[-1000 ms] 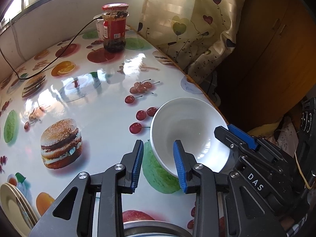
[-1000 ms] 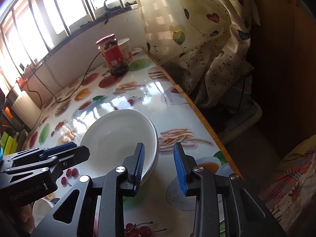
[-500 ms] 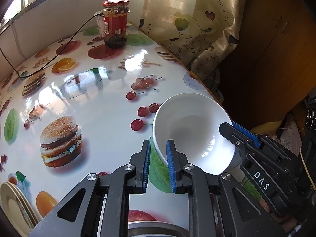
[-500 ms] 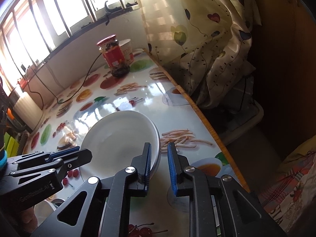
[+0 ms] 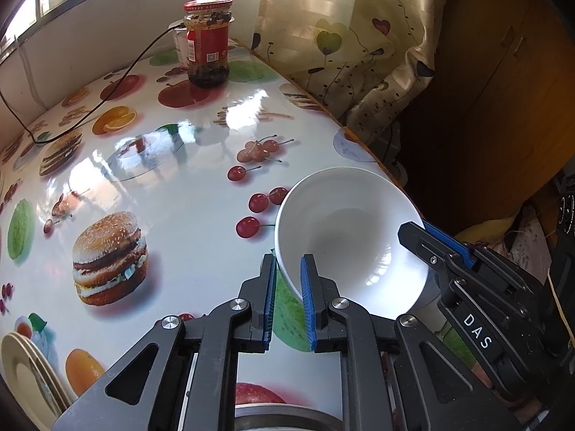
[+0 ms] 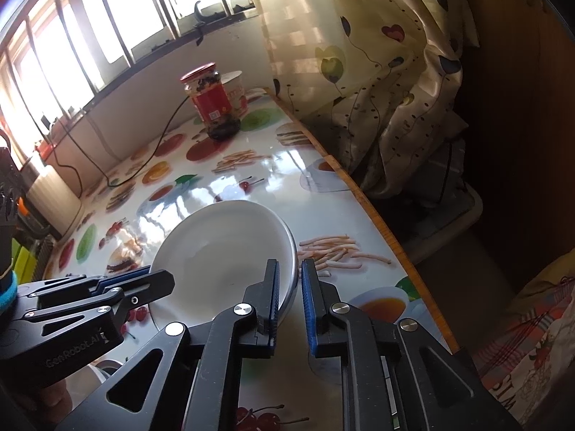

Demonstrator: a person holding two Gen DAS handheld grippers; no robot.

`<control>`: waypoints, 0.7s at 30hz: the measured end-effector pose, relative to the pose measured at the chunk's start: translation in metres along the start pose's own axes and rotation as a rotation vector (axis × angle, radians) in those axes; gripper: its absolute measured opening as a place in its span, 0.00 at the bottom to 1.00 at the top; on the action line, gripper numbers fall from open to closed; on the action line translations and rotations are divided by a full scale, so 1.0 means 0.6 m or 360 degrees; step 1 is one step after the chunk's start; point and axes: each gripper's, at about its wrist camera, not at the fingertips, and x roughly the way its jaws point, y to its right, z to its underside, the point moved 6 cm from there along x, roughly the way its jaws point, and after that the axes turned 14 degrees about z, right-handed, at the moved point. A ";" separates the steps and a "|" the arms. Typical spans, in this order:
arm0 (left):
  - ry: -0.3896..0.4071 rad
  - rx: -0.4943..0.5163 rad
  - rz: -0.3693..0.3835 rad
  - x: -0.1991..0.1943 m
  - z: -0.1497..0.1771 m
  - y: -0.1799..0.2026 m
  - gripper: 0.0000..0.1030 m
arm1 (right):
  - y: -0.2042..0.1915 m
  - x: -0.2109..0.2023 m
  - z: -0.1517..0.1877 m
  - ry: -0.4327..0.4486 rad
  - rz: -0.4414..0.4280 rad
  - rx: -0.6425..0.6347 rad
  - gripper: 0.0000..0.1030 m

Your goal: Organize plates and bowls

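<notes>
Both grippers have just been closing on the white bowl (image 5: pixel 350 248), which a second ago sat between wider-spread pads. Seen from the left wrist, the left gripper (image 5: pixel 288 300) at lower centre of the frame pinches the bowl's near left rim between its blue pads, and the right gripper (image 5: pixel 436 240) clamps the rim at the right of the frame. In the right wrist view, the right gripper (image 6: pixel 289 303) at lower centre nips the bowl's (image 6: pixel 222 251) right rim, while the left gripper (image 6: pixel 143 282) bites the rim at lower left. That bowl sits near the table's (image 5: pixel 172 194) right edge, tilted. A jar (image 5: pixel 207 41) stands at upper centre, with a stack of plates (image 5: pixel 25 373) at lower left.
</notes>
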 end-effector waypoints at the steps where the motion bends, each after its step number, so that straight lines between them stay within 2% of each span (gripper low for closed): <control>1: 0.0000 0.0001 -0.0001 0.000 -0.001 0.000 0.14 | 0.000 0.000 0.000 -0.0003 0.0001 0.0003 0.13; 21: 0.0004 0.0010 -0.0012 -0.001 -0.002 0.001 0.13 | 0.000 -0.001 0.000 0.0000 -0.0002 0.0002 0.11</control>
